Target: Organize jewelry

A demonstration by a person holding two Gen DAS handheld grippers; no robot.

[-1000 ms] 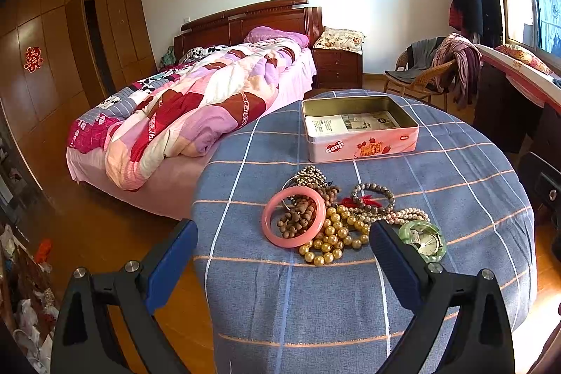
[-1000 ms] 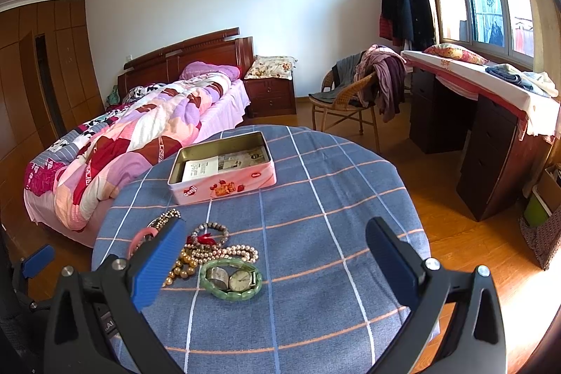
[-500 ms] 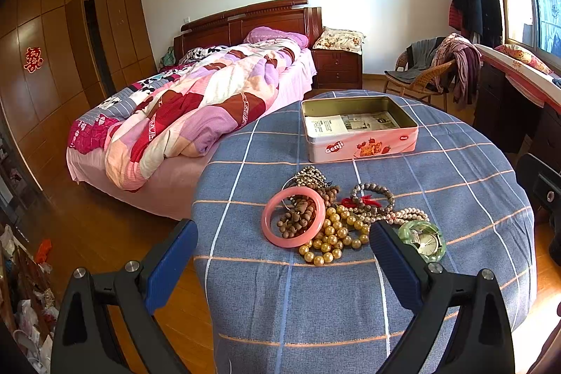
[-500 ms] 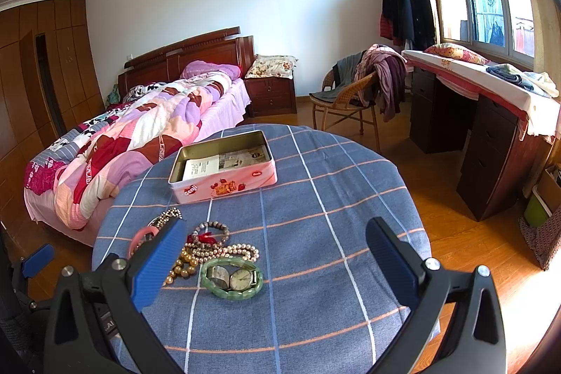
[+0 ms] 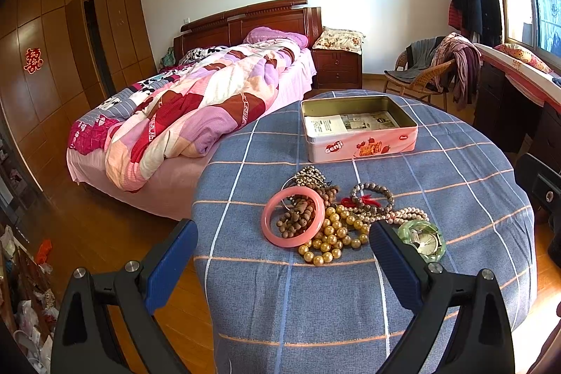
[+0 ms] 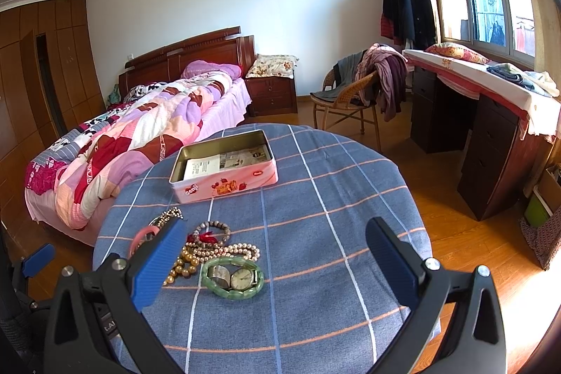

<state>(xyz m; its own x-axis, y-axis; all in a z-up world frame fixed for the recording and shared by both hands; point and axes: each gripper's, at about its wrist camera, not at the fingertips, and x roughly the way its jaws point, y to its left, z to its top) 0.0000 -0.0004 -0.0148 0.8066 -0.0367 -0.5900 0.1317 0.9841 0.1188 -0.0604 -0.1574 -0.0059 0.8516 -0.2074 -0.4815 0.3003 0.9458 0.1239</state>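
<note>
Matt checked cloth covers the tabletop; the tin is glossy metal, lined with paper; the pink bangle looks smooth and shiny

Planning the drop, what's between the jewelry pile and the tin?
Only bare tablecloth separates the jewelry pile from the tin, seen in both wrist views.

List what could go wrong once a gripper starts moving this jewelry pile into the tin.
1. The pink bangle lies over brown beads that touch the gold beads; lifting one could drag others.
2. The wristwatch sits inside the green bangle; it may be left behind or slip out.
3. The tin might slide on the tablecloth.
</note>
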